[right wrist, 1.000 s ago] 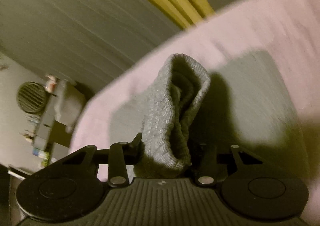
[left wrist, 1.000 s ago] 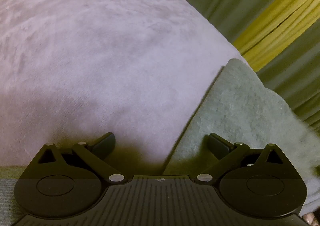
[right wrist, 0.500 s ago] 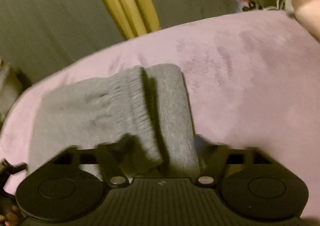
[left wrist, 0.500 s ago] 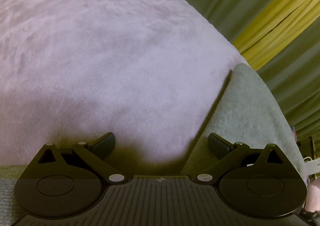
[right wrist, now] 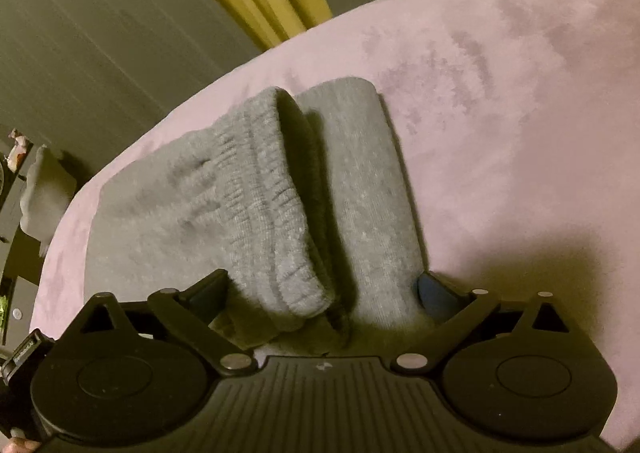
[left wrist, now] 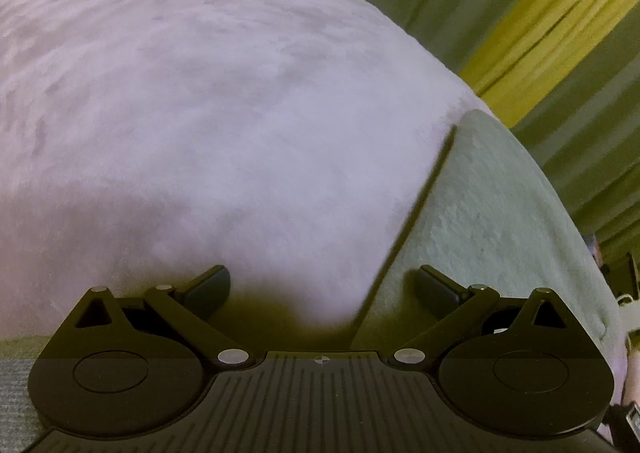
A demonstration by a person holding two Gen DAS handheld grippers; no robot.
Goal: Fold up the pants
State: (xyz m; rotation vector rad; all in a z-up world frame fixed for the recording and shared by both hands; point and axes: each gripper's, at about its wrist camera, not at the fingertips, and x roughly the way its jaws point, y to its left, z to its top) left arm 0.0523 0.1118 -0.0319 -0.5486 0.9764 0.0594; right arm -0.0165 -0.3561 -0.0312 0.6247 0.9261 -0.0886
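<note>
1. Carrying surface: a bed with a pink plush cover (right wrist: 500, 93). The grey pants (right wrist: 248, 193) lie on it, folded into a compact stack, at the edge nearest the green and yellow curtains (right wrist: 120, 33).
2. Right gripper (right wrist: 324, 293): its jaws are opening and already stand wide. The ribbed waistband end (right wrist: 280, 253) of the pants lies between the fingers, but neither pad presses on it; the cloth rests on the layer beneath.
3. Left gripper (left wrist: 324, 285): jaws wide, nothing held. It hovers over bare cover, with the straight edge of the pants (left wrist: 500, 221) crossing just inside its right finger.
4. Key relation: the stack's long axis runs straight away from the right gripper, along its pointing line, toward the curtain-side edge of the bed. The upper layer ends at the waistband and leaves a strip of the lower layer exposed on its right.
5. Judgement: the right gripper is the nearer hand and directly over the cloth; the fold appears laid down and released. Any squaring-up would start from this near end.
</note>
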